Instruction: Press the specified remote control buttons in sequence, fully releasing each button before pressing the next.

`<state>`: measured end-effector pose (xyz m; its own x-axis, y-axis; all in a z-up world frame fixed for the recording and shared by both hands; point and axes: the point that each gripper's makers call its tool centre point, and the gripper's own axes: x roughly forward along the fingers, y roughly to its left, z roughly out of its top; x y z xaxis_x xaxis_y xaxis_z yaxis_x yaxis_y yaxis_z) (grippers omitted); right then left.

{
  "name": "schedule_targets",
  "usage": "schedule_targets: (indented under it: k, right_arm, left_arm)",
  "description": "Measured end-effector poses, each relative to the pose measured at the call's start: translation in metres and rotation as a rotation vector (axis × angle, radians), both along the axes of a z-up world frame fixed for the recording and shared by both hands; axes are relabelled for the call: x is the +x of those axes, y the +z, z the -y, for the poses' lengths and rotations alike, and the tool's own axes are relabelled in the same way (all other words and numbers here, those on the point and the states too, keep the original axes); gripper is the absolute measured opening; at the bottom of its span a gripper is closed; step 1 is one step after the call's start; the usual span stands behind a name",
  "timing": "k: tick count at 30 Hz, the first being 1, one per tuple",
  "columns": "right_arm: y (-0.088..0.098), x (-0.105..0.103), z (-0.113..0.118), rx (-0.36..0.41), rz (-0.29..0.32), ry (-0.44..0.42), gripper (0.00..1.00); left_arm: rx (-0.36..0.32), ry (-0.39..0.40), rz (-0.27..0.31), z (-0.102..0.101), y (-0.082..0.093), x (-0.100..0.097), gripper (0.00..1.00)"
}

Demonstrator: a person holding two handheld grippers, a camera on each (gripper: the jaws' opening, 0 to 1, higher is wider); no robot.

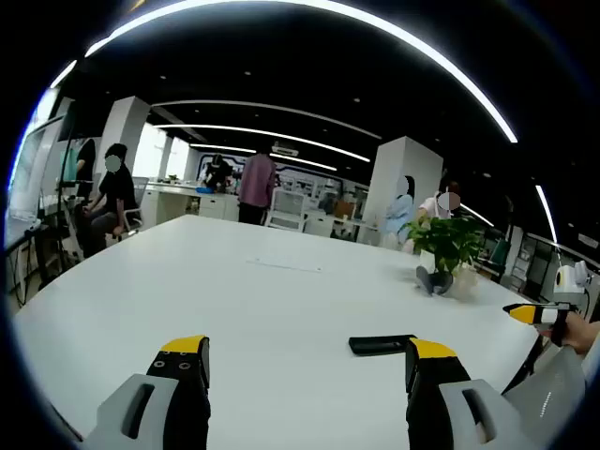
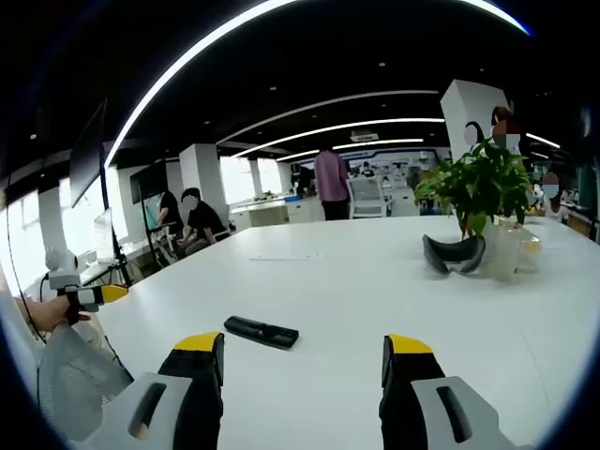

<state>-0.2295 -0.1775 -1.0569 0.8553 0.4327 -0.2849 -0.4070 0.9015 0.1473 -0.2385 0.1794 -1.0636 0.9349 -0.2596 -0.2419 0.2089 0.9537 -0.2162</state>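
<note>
A black remote control [image 1: 380,345] lies flat on the white table [image 1: 234,291], just ahead of my left gripper's right jaw. My left gripper [image 1: 307,354] is open and holds nothing. In the right gripper view the same remote control [image 2: 262,331] lies a little ahead of the left jaw of my right gripper [image 2: 305,352], which is open with nothing between its jaws. The right gripper's yellow tip [image 1: 527,313] comes into the left gripper view at the far right, held by a hand. The left gripper's yellow tip [image 2: 101,294] comes into the right gripper view at the far left.
A potted green plant [image 2: 478,187] in a clear vase stands at the back right of the table, with a dark curved object [image 2: 454,253] beside it. A sheet of paper [image 1: 284,264] lies mid-table. People sit and stand in the office behind.
</note>
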Motion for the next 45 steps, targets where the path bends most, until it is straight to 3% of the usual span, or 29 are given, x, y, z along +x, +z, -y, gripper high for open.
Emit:
schedule_targets:
  k: [18, 25, 45]
  right_arm:
    - [0.0003, 0.0001, 0.0037, 0.011, 0.002, -0.01, 0.65]
    - [-0.0001, -0.0018, -0.0014, 0.019, -0.003, 0.021, 0.58]
    - [-0.0023, -0.0009, -0.0004, 0.005, -0.005, 0.018, 0.58]
  left_arm:
    - [0.003, 0.005, -0.004, -0.0006, -0.0014, -0.0001, 0.89]
    - [0.008, 0.004, -0.008, -0.0001, -0.0021, -0.0005, 0.89]
    - [0.01, -0.002, -0.011, 0.0005, -0.0032, -0.0001, 0.89]
